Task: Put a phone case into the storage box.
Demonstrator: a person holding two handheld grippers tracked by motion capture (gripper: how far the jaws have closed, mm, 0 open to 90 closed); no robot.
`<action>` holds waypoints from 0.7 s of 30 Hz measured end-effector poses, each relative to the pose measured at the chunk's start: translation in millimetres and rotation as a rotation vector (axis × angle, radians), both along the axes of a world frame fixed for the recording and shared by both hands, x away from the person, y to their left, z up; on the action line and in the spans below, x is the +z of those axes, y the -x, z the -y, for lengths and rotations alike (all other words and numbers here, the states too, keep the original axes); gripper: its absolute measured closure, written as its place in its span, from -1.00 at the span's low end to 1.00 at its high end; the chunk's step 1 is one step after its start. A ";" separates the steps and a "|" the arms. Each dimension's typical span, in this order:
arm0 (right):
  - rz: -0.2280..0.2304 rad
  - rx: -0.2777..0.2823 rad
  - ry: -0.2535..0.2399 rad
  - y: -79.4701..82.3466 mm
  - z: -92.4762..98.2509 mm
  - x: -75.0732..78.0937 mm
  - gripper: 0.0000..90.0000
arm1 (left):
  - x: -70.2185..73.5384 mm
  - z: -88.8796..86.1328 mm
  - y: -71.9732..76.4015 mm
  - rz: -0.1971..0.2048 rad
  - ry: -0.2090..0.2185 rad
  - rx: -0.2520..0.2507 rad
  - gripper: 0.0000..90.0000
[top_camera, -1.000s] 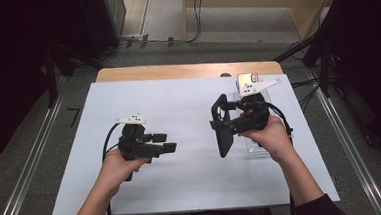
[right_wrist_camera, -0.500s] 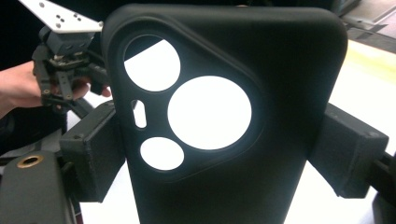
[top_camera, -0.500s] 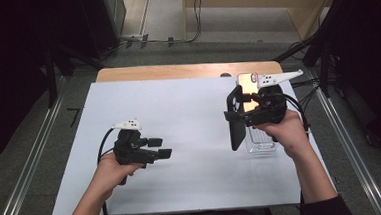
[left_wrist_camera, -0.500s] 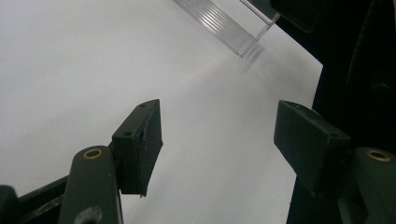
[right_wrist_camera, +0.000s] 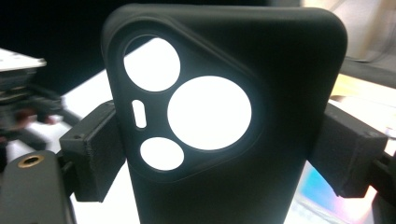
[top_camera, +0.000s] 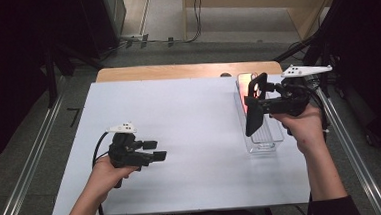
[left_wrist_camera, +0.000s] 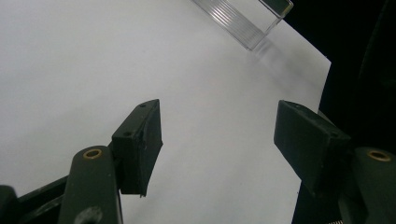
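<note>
Jaws of my right gripper pinch a black phone case by its side edges above the clear tray near the table's right edge. I judge it light, flexible and slightly grippy; the edges suit it. My left gripper stands open, empty.

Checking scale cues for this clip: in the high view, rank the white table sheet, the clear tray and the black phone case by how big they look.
1. White table sheet, by far.
2. Clear tray.
3. Black phone case, held in the right gripper; raised nearer the camera, so its margin below the tray is unsure.

Matt black plastic phone case, clear glossy plastic tray, matt white tabletop.
</note>
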State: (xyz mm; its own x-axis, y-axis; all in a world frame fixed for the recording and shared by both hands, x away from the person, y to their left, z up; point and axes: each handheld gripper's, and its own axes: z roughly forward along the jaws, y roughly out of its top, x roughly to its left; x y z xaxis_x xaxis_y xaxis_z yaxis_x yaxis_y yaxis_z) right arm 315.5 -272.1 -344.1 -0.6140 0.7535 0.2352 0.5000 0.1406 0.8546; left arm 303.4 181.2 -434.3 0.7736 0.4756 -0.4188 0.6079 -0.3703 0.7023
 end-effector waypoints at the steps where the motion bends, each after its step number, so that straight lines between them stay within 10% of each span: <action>1: 0.003 -0.022 0.004 -0.3 1.0 -0.5 -0.73 | -0.1 -1.0 -0.1 0.003 0.000 -0.001 -0.27; 11: -0.002 -0.241 0.024 -17.0 15.6 -12.8 -0.73 | 0.3 -4.7 1.1 0.007 0.008 0.007 -0.27; 21: -0.029 -0.342 0.033 -41.4 17.5 -36.1 -0.73 | -0.1 -4.8 2.1 0.006 0.014 0.009 -0.27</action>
State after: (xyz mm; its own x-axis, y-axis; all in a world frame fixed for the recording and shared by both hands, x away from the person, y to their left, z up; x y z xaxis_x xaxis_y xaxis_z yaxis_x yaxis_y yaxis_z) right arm 356.9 -289.6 -380.2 -0.3176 0.9222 0.2205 0.5471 -0.0117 0.8370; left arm 301.3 186.0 -434.4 0.7719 0.4763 -0.4210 0.6069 -0.3550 0.7111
